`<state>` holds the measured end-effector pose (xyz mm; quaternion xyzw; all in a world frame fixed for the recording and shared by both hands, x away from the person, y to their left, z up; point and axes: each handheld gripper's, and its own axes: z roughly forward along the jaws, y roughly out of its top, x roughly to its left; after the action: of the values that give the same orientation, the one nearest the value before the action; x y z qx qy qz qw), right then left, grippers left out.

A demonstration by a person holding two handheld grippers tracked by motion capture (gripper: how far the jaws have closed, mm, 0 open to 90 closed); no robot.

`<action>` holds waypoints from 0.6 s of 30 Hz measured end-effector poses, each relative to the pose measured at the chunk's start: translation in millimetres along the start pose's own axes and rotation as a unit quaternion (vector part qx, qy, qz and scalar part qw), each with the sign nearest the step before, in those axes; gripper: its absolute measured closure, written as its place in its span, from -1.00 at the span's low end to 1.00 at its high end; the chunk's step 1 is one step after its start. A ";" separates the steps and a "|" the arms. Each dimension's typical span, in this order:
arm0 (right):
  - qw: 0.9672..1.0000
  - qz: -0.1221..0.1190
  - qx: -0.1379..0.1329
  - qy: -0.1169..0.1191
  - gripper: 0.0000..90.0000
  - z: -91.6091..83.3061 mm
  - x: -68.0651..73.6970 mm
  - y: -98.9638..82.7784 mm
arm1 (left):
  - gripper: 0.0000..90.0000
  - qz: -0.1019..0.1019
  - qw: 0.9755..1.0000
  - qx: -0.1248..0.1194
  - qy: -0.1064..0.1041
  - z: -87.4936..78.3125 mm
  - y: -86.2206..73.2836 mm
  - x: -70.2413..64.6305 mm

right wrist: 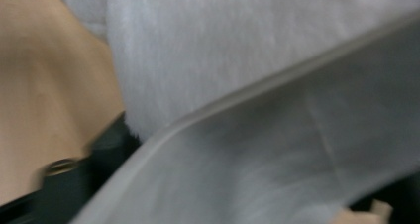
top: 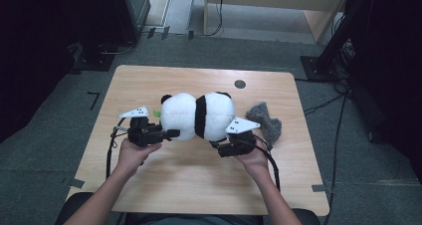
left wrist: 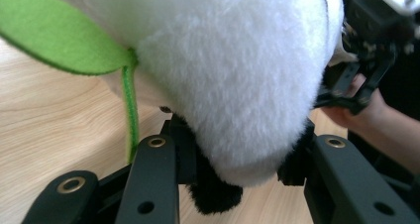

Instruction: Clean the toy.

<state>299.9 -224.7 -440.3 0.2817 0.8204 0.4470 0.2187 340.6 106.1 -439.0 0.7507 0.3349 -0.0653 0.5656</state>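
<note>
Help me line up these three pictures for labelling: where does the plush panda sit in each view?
High view: plush panda lies mid-table between both grippers.
Left gripper view: its white fur fills the upper middle, pressed between the black fingers.
Right gripper view: blurred white fur across the top.
Shared landmark: the wooden table.

Black claws [top: 166,133], grey triangular plates, black cables

White plush panda [top: 196,116] with a black band round its middle, black ears, and a bright green felt leaf [left wrist: 59,40] on a green stem. Right of the panda, a fuzzy grey toy [top: 265,120]. All on the pale wood-grain table [top: 199,180].
</note>
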 end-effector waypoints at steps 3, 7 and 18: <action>0.999 0.024 -0.025 0.013 -0.17 -9.6 -4.7 2.5 | 0.22 0.008 1.000 -0.004 0.004 1.7 -0.6 -3.1; 0.996 0.075 0.018 0.049 -0.08 -6.8 -15.6 1.2 | 0.04 0.018 1.000 0.006 0.020 7.5 -1.9 -4.1; 0.987 0.140 0.019 0.074 -0.04 -12.5 -25.8 3.9 | -0.47 0.154 0.984 0.013 0.092 16.6 -11.4 -9.0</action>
<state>312.5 -247.5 -427.9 0.3640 0.7950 0.4772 0.0876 331.8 89.0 -449.7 0.8036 0.2647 0.0875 0.5259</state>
